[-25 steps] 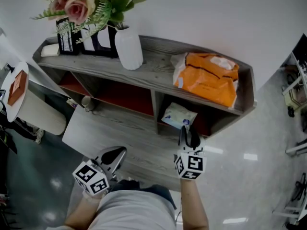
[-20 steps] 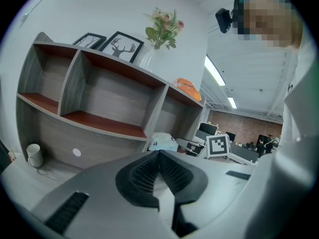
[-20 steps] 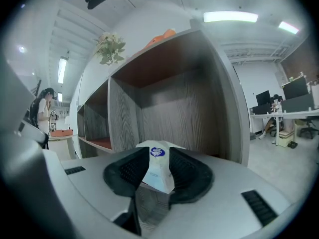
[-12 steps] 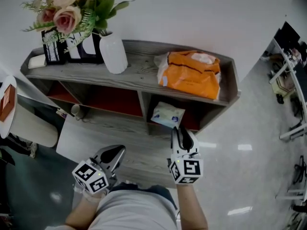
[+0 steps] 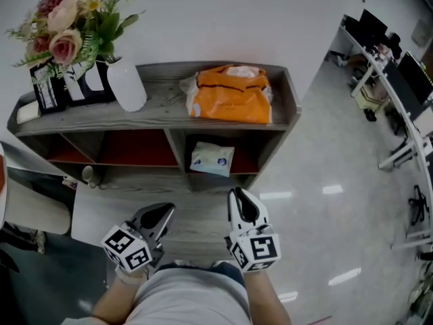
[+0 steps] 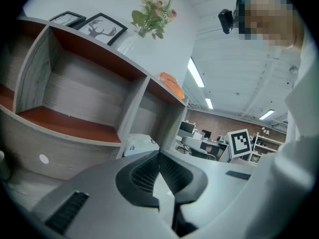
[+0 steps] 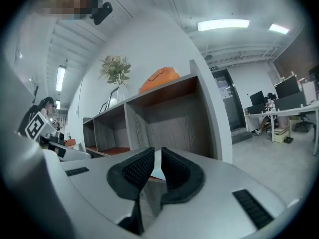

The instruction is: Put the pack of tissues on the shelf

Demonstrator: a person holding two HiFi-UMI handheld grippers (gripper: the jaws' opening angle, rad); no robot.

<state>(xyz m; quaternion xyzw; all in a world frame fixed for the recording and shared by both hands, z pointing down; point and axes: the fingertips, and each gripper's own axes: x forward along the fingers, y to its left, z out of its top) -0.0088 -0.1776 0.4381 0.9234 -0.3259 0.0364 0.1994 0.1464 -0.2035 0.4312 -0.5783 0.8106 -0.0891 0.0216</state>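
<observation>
Over at the left end of the grey wooden shelf, a bunch of flowers is standing in a white vase, with dark picture frames leaning just beside it. Below and nearer the person, the left claw is hovering over the floor in front of the shelf, well apart from it; in the left gripper view its pads are pressing together at the tips, clenched on nothing. Moving right, the pack of tissues is lying inside the lower right compartment of the shelf, touching neither claw. Directly above it, on the shelf top, an orange bag is sitting. The right claw is hanging near the front of that same compartment, pointing toward the pack; its jaws are standing a narrow slit apart, released and holding nothing, and the pale patch showing through the slit is probably the pack. Far right, office desks are lining the shiny floor
</observation>
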